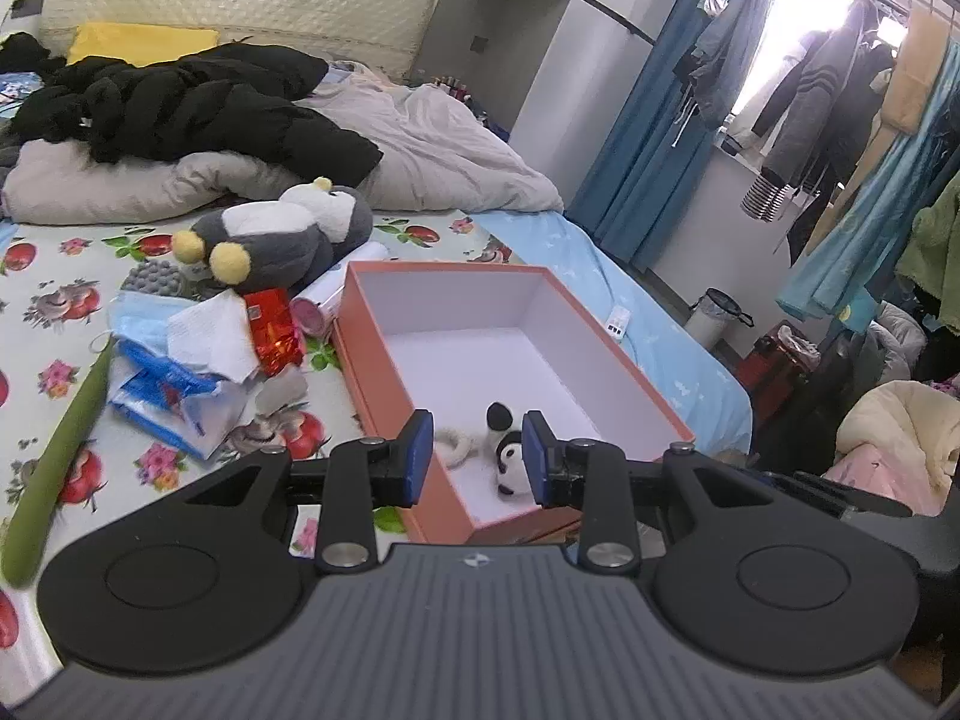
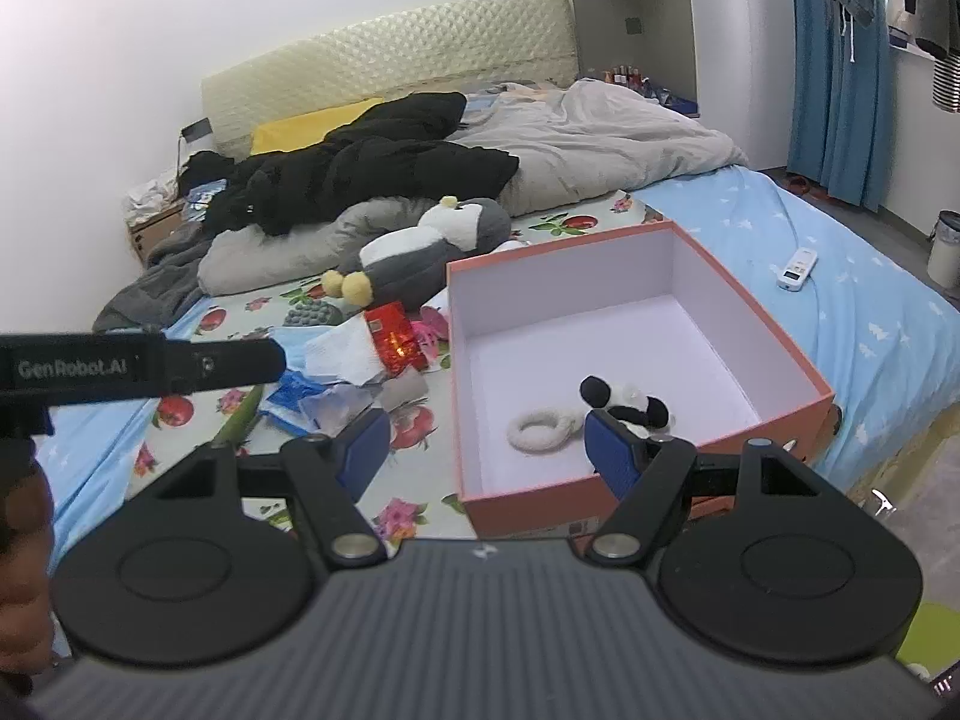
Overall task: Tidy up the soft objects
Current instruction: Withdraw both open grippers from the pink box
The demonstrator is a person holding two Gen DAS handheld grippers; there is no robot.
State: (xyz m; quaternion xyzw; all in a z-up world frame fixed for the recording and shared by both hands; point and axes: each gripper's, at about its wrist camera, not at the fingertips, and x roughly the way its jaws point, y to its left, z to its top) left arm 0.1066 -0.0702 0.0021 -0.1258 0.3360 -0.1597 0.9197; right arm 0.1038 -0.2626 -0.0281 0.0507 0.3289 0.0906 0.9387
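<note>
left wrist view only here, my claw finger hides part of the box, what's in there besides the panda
Observer: A white fuzzy ring lies flat on the orange box floor, beside the small panda.
Operator: is the right claw holding anything
Observer: No, the right claw is open and empty.
Operator: anything past the bed's far side
Observer: A cardboard carton stands by the headboard corner.

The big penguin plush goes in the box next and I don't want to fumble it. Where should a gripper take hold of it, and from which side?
Probably the gray body of the penguin, pinched from above across its narrow width. It lies on its side with its yellow feet toward the box, so the soft middle is exposed. Both the left gripper and the right gripper are open and empty.
</note>
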